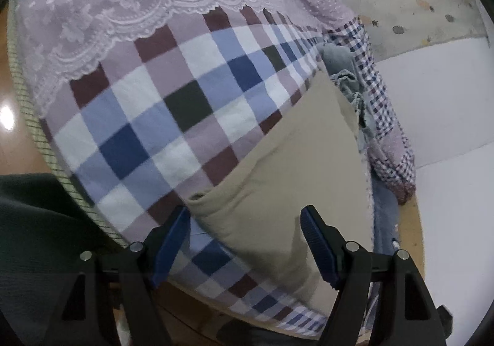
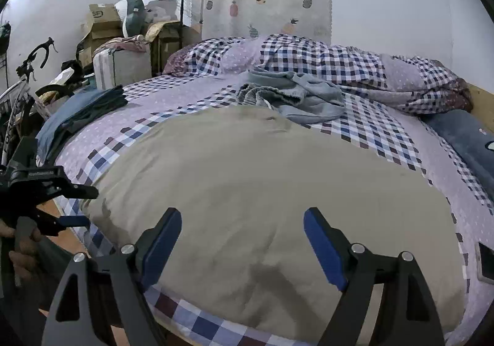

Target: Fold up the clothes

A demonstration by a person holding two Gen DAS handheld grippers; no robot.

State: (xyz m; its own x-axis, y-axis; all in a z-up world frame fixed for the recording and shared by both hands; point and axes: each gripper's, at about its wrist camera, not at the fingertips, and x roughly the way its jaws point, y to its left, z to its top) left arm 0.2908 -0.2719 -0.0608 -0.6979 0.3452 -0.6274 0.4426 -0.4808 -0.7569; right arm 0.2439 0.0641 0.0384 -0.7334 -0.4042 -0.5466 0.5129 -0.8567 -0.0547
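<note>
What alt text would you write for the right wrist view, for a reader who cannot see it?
A beige garment lies spread flat on a checked bed cover, with the open right gripper above its near edge. Behind it lie crumpled grey clothes and a dark folded stack; the left gripper shows at left.

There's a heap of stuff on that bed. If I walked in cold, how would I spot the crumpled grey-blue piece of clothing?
Start with the bed and its checked purple, blue and white cover. A big beige garment lies flat across the near half; look just beyond its far edge, before the bunched checked duvet. The grey-blue garment is the only plain, rumpled heap there.
</note>
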